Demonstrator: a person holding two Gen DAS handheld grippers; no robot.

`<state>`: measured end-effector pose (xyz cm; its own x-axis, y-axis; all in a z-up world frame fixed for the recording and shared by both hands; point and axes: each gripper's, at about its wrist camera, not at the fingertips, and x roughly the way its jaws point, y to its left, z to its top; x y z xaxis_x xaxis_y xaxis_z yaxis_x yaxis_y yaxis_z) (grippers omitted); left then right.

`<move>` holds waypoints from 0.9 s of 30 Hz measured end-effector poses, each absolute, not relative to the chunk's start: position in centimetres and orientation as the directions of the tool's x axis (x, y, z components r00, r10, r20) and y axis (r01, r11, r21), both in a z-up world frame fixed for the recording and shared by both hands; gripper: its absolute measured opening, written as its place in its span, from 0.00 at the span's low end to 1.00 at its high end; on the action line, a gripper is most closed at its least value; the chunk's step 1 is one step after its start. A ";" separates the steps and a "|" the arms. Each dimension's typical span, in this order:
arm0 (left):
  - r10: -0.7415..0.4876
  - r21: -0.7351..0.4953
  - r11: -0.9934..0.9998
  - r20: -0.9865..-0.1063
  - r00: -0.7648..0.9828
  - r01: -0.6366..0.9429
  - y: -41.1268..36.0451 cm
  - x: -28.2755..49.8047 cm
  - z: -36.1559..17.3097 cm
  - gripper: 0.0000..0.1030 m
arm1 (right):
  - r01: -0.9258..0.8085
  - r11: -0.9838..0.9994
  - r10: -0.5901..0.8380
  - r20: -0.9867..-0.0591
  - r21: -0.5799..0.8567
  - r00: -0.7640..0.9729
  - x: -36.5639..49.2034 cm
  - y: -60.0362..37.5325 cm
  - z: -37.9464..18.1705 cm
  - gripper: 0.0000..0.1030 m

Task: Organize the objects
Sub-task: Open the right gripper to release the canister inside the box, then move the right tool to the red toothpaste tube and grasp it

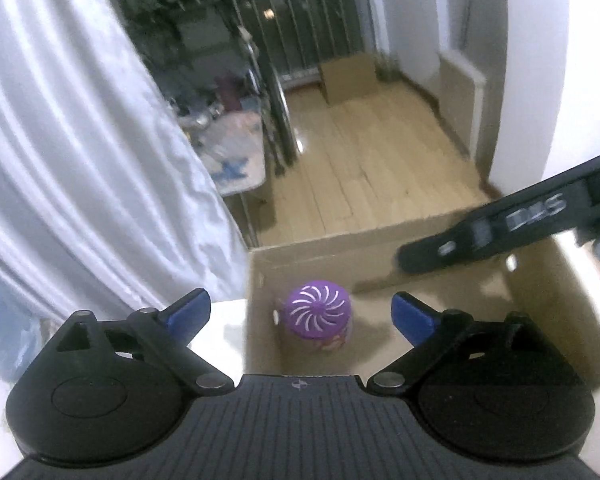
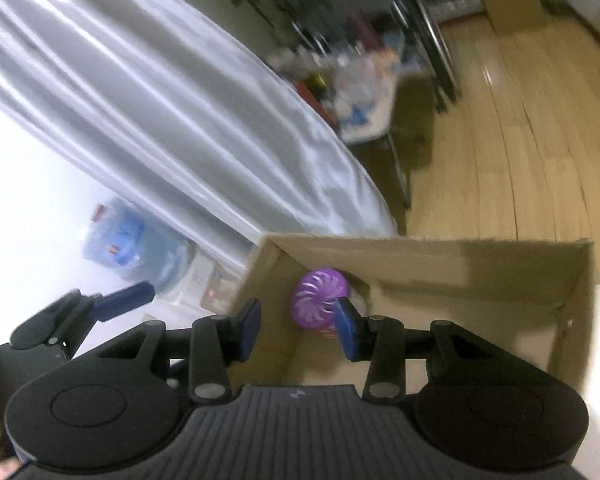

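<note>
Hanging at the far left of both views, a white satin curtain [image 1: 80, 152] falls in long folds beside a white surface [image 1: 228, 332]. At the foot of the curtain, in the right wrist view, lies a crumpled blue plastic bag [image 2: 140, 248]; what it holds is too blurred to tell.

Next comes the open cardboard box [image 1: 380, 236], set against the white surface's edge. Inside it, near the left wall, stands a purple-lidded jar [image 1: 318, 312], its domed lid cut with a white swirl of slots. Nothing else shows in the visible part of the box.

The left gripper [image 1: 300, 312] hovers above the box with its blue fingertips [image 1: 190, 310] spread wide, the jar showing between them well below, untouched. The right gripper [image 2: 298, 330] is poised over the box's near left corner, its jaws parted about half as far and gripping nothing; its blue pads [image 2: 346, 332] frame the jar from above without contact.

Farther right, beyond the box, wooden flooring [image 1: 360, 152] runs back to a second, smaller cardboard box [image 1: 348, 78] against the barred window. Its contents cannot be seen.
</note>
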<state>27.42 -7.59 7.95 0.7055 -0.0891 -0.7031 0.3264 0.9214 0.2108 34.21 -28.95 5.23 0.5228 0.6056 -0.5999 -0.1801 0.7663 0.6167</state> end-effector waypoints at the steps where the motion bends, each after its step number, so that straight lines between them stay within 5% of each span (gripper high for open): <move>1: -0.095 0.198 0.929 -0.690 0.718 0.313 -7.1 26.2 8.8 0.97 | -0.198 0.762 0.610 -0.580 0.617 0.539 33.2 -29.4 6.3 0.43; 10: -0.167 -0.005 0.977 -0.642 0.748 0.214 -3.7 14.5 8.7 0.99 | -0.372 0.736 0.659 -0.471 0.566 0.587 22.4 -32.2 11.8 0.49; 19: -0.236 -0.147 0.971 -0.716 0.657 0.188 -7.0 8.4 -0.2 0.99 | -0.349 0.769 0.639 -0.616 0.536 0.461 16.3 -31.2 5.6 0.49; 27: -0.258 -0.139 0.960 -0.779 0.571 0.243 -9.2 7.0 -5.0 0.98 | -0.278 0.819 0.574 -0.713 0.502 0.404 14.9 -29.9 0.5 0.49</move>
